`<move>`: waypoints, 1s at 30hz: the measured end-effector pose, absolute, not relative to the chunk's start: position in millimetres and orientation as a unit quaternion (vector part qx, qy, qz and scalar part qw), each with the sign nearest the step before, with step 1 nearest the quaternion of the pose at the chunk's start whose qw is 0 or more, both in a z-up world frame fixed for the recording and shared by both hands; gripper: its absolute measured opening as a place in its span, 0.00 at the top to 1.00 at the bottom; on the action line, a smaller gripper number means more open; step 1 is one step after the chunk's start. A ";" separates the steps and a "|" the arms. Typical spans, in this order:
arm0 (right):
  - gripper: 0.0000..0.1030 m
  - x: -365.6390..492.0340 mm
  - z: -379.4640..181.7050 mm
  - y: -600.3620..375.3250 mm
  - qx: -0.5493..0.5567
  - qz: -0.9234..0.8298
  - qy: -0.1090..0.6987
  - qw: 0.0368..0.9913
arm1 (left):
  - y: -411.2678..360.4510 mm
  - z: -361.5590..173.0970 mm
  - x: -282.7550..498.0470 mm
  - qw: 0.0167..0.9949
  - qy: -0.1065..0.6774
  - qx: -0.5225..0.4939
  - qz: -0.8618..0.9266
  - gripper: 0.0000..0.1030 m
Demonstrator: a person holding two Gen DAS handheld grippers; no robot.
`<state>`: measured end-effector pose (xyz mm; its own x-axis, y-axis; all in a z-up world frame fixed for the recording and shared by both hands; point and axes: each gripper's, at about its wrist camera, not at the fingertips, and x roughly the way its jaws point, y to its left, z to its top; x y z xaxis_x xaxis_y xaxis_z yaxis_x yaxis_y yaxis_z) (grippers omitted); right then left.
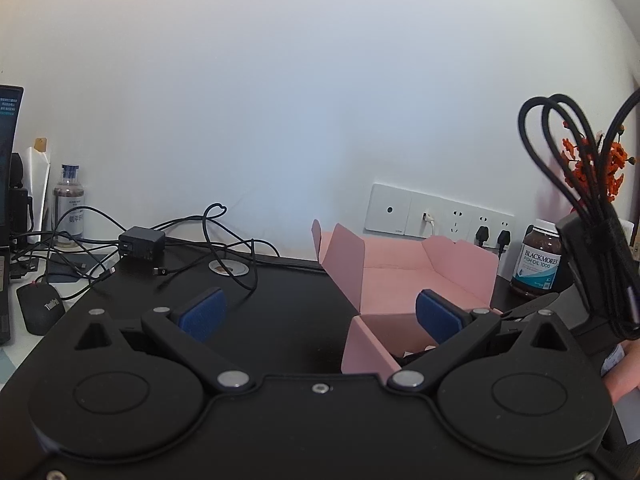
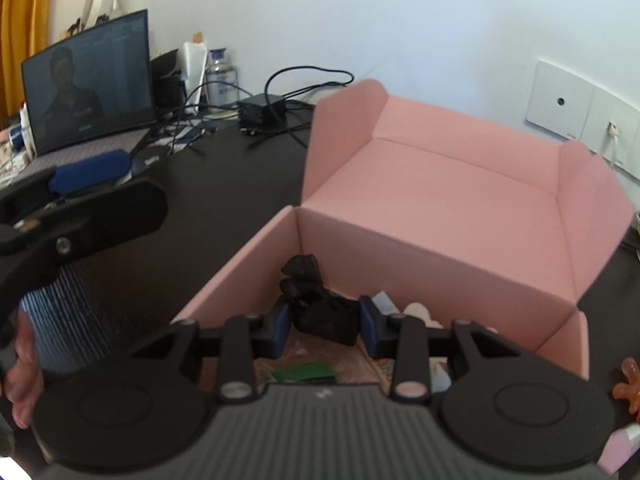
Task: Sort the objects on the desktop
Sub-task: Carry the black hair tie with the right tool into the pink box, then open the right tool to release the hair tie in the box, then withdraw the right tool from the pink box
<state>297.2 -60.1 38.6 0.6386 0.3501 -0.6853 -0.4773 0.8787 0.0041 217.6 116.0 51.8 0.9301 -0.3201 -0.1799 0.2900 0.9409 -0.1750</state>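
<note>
The right gripper (image 2: 325, 326) is clamped on a bundled black cable (image 2: 320, 304) low in the frame's centre, over the open pink box (image 2: 440, 216) on the counter (image 2: 224, 200): the drop-in step, I judge, calling next for lowering and release. The left gripper (image 1: 320, 312) is spread, empty; box contents under the bundle are blurred, partly hidden.
</note>
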 end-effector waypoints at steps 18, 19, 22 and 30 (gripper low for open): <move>0.33 296.7 75.4 -81.1 -0.060 0.223 0.324 0.918 | 125.9 50.1 222.7 0.976 0.108 -0.101 -0.161 0.00; 0.31 294.7 80.8 -88.0 -0.051 0.221 0.316 0.921 | 125.8 50.0 222.4 0.976 0.108 -0.100 -0.161 0.00; 0.10 276.2 94.5 -120.9 -0.019 0.215 0.270 0.938 | 124.3 49.9 221.5 0.976 0.106 -0.095 -0.164 0.00; 0.01 206.7 83.1 -246.7 -0.008 0.176 0.204 0.963 | 106.1 51.0 212.3 0.982 0.087 -0.040 -0.164 0.00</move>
